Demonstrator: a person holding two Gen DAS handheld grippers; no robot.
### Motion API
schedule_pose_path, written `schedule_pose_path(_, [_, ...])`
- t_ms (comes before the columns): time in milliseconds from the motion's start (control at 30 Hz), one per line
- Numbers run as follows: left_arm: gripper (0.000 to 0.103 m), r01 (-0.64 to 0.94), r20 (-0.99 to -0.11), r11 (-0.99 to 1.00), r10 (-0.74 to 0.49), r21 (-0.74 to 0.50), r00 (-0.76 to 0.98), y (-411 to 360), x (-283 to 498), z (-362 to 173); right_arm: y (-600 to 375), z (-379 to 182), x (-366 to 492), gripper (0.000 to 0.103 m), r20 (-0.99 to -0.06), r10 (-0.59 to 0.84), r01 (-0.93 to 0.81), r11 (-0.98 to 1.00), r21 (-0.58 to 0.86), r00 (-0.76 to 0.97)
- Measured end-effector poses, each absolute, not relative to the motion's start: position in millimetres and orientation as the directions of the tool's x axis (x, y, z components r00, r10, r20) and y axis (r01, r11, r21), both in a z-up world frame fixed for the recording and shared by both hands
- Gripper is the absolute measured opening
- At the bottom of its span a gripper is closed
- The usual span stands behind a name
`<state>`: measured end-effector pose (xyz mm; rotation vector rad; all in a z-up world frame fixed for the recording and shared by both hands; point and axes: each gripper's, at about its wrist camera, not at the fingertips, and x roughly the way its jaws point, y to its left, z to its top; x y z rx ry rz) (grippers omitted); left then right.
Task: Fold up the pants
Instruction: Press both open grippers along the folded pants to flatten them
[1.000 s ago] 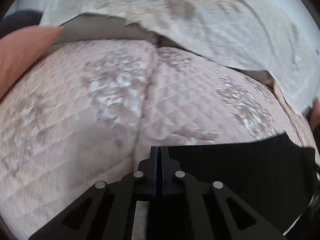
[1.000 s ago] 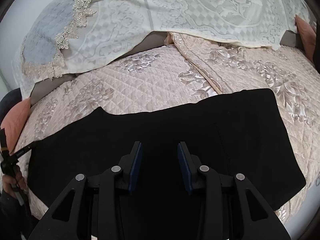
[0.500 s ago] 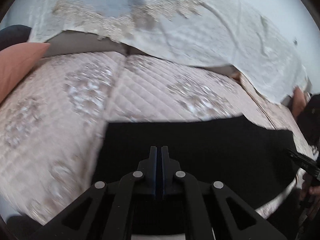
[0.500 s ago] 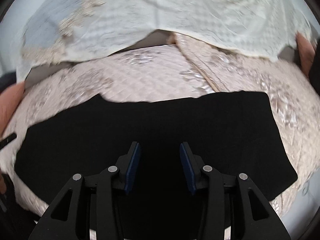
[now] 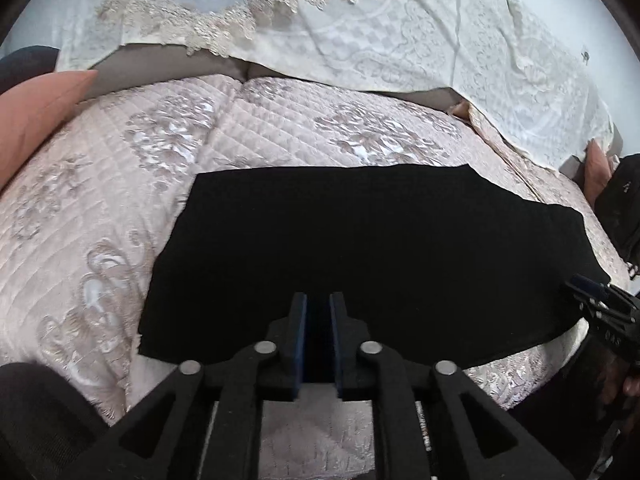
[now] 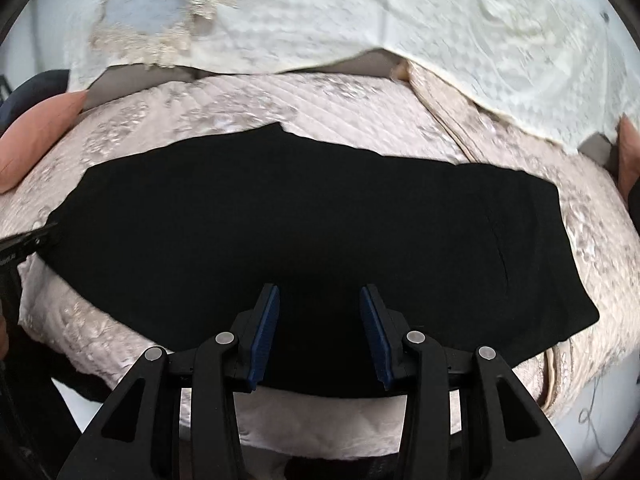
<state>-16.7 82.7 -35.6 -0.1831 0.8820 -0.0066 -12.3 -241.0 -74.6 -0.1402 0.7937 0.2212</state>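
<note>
Black pants (image 5: pixel 360 248) lie flat in a long folded band across the quilted bed. My left gripper (image 5: pixel 318 320) hovers over their near left part; its jaws are opening, with a narrow gap and no cloth pinched between the blue pads. Its tip shows at the left edge of the right wrist view (image 6: pixel 24 244), by the pants' left end. My right gripper (image 6: pixel 320 320) stands open above the near edge of the pants (image 6: pixel 300 220), nothing between its fingers. It also shows in the left wrist view (image 5: pixel 596 296), at the pants' right end.
A pink quilted bedspread (image 5: pixel 100 200) covers the bed. A white lace cover (image 5: pixel 440 40) drapes along the far side. A salmon pillow (image 5: pixel 32 120) lies at the left and another (image 6: pixel 628 152) at the right. A person's dark sleeve (image 5: pixel 620 208) is at the right.
The left gripper moved from the pants' left edge to over the cloth, and its shut jaws parted slightly. The right gripper shifted left along the pants and stayed open.
</note>
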Motion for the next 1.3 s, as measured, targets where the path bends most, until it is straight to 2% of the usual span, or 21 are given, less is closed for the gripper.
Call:
schedule_pose_path(100, [0.021,-0.097,-0.79,0.984,-0.06,-0.149,0.61,83,-15,-43,-231,-91,-11,0.043,-0.756,0.142,-0.266,0.963,-0.044,0.639])
schedule_pose_path(300, [0.021,-0.118,-0.778,0.986,-0.015,-0.114,0.629,78,-19,-28,-216,-82,-20,0.044,-0.734,0.187,-0.31,0.95,-0.034,0.653])
schedule_pose_path(533, [0.021,-0.206,-0.808,0.975,0.055,-0.083,0.587,95,-21,-40,-191,-89,-24,0.044,-0.738,0.225,-0.367,0.93,-0.033,0.636])
schedule_pose_path(700, [0.027,-0.19,-0.801,0.979,0.053,-0.077,0.597,96,-29,-43,-188,-97,-24,0.047,-0.749,0.212,-0.366,0.93,-0.043,0.628])
schedule_pose_path(833, [0.03,-0.196,-0.795,0.972,0.017,-0.128,0.606,104,-35,-43,-191,-97,-19,0.049,-0.763,0.231,-0.365,0.931,-0.007,0.604])
schedule_pose_path(1133, [0.031,-0.275,-0.797,0.923,-0.053,-0.269,0.602,133,-64,-48,-187,-90,-29,0.05,-0.754,0.223,-0.388,0.92,-0.046,0.618])
schedule_pose_path(1300, [0.041,-0.306,-0.781,0.873,-0.126,-0.381,0.611,147,-68,-56,-186,-81,-33,0.05,-0.728,0.285,-0.416,0.909,-0.001,0.623])
